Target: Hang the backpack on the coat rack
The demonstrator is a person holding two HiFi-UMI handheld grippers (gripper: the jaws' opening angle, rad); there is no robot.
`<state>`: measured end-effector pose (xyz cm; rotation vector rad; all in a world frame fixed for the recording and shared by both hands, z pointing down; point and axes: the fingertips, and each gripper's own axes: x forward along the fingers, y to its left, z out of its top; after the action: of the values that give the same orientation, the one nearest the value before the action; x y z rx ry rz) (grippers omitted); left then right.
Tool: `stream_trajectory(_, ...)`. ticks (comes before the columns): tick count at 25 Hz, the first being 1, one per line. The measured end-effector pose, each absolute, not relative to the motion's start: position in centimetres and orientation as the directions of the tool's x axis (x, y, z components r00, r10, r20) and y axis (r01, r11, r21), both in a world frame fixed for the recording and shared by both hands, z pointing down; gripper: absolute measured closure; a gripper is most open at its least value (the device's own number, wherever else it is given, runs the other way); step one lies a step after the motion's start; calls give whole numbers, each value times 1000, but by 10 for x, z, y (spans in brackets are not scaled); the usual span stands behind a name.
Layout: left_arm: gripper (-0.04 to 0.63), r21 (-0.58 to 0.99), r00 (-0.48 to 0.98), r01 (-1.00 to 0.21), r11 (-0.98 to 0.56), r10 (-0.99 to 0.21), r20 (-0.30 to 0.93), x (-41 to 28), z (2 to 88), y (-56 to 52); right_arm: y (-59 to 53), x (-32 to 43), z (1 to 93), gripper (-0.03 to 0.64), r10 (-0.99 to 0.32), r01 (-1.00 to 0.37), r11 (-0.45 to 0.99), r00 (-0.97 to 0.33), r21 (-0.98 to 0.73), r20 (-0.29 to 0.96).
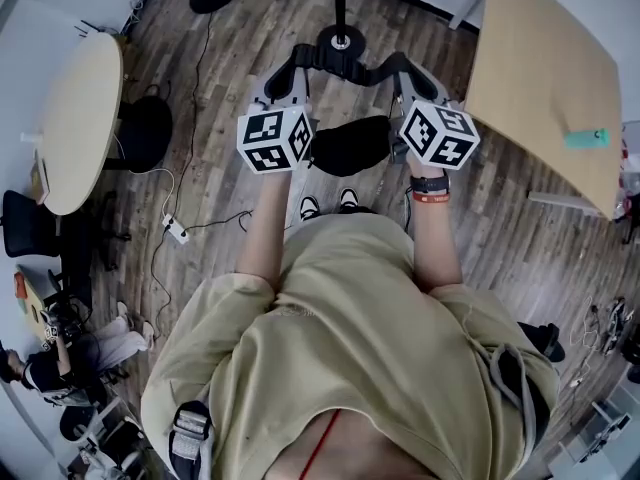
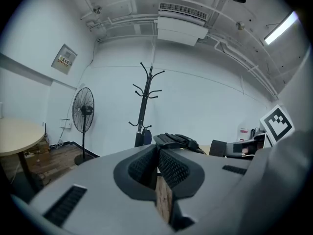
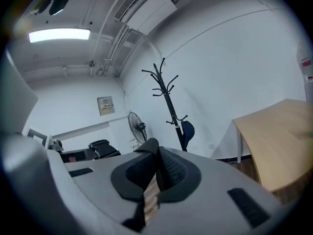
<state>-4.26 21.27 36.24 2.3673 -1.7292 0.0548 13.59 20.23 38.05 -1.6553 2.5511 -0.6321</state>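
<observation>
Carrying step: the black backpack (image 1: 350,146) is hung by its strap (image 1: 370,68) between the left claw (image 1: 288,70) and right claw (image 1: 408,70), both clamped shut on it. The coat rack (image 1: 340,3) stands ahead, on the far side. Next, the strap must be raised over a hook.

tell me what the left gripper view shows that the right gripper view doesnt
Only the left gripper view: the round table at its left edge and a marker cube at its right edge. Only the right gripper view: the rectangular wooden table at its right. Both: the coat rack against the white wall, the standing fan beside it, and a pair of closed jaws in the foreground.
</observation>
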Motion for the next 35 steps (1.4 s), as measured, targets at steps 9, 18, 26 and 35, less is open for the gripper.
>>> stream_trajectory(9, 570, 137, 297, -951, -279, -944, 145, -25, 366, 214, 200, 148, 385, 598, -878, -863, 370, -446, -344, 175)
stream_trajectory(18, 569, 179, 283, -950, -257, -949, 138, -35, 368, 204, 179, 136, 388, 598, -856, -843, 396, -482, -364, 184)
stream_trajectory(26, 570, 184, 286, -949, -256, -944, 163, -53, 387, 146, 123, 112, 405, 598, -853, -849, 373, -473, -375, 220)
stream_trajectory(35, 569, 209, 300, -942, -264, -940, 164, -84, 391, 52, 46, 74, 403, 598, -836, -844, 380, -488, -379, 249)
